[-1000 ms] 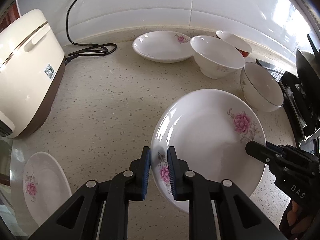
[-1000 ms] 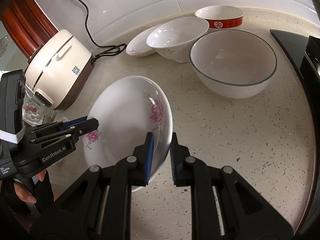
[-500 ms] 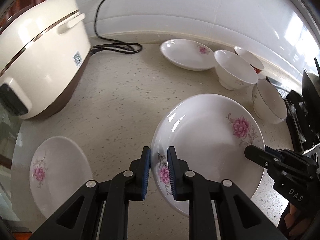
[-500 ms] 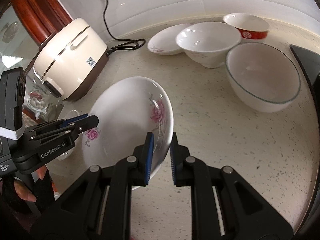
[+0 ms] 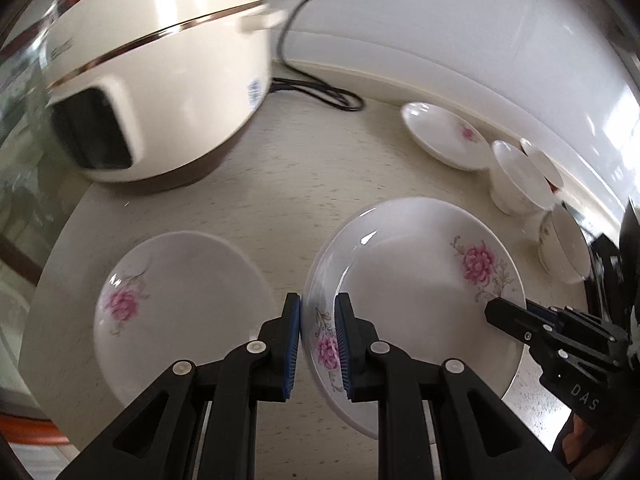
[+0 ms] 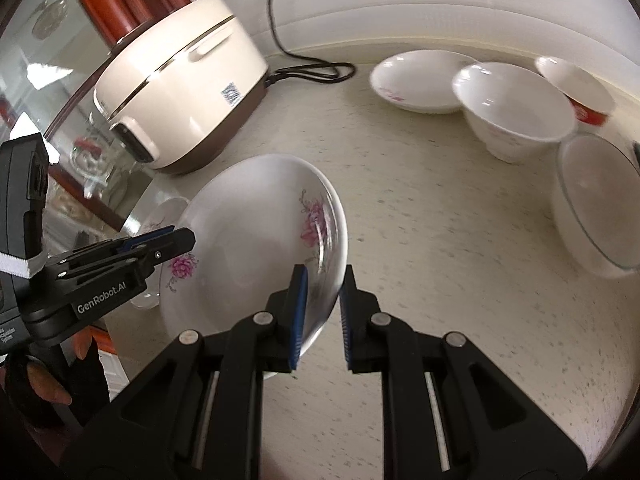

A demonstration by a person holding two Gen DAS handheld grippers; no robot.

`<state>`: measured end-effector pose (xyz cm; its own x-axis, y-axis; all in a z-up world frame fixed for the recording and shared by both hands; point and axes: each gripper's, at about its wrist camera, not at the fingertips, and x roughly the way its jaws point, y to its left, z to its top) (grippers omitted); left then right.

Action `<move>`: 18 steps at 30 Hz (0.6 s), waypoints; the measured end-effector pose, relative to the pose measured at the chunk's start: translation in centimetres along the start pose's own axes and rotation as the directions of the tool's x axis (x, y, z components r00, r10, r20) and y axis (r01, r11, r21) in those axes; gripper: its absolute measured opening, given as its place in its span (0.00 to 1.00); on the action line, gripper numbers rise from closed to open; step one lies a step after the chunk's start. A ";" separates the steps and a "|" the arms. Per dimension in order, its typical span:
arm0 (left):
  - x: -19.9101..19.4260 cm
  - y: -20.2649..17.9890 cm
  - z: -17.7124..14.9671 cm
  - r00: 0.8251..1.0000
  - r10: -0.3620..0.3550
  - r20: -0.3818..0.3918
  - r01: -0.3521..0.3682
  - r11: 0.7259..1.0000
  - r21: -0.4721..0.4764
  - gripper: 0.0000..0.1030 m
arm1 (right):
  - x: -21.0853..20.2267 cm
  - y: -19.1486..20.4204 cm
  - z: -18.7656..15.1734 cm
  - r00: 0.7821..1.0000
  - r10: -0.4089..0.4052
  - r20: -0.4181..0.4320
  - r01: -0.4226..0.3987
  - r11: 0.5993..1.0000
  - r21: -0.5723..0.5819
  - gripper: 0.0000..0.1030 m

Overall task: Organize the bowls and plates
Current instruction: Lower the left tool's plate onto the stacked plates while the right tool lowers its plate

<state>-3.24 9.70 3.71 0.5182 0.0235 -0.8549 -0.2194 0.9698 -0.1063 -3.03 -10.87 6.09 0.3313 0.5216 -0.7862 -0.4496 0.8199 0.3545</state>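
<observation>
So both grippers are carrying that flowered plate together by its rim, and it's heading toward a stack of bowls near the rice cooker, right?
Not quite. The left gripper and right gripper do share the held plate by its rim, but beside the rice cooker lies another flowered plate, not a stack of bowls. The left wrist view shows it.

We see the rice cooker (image 5: 160,92) smeared by motion blur, and the glass-rimmed bowl (image 6: 596,220) is cut off at the right edge.

Bright daylight; glare on wall tiles (image 5: 520,60); motion blur on rice cooker (image 5: 160,80); fisheye-bent edges.
</observation>
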 end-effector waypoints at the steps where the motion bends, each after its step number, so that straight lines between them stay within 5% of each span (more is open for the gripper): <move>1: 0.0 0.5 -0.1 1.000 0.002 -0.001 -0.002 1.000 -0.016 0.18 | 0.4 0.6 0.2 1.000 0.006 -0.005 -0.006 1.000 -0.014 0.18; 18: -1.4 10.1 -1.9 0.998 0.069 -0.007 -0.068 0.951 -0.300 0.18 | 5.2 8.4 1.9 0.992 0.070 -0.102 -0.092 0.970 -0.227 0.18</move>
<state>-7.79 19.03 2.88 0.4961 0.0892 -0.8637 -0.4925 0.8481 -0.1953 -3.53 -0.81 5.95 0.2123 0.5512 -0.8069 -0.6547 0.6933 0.3014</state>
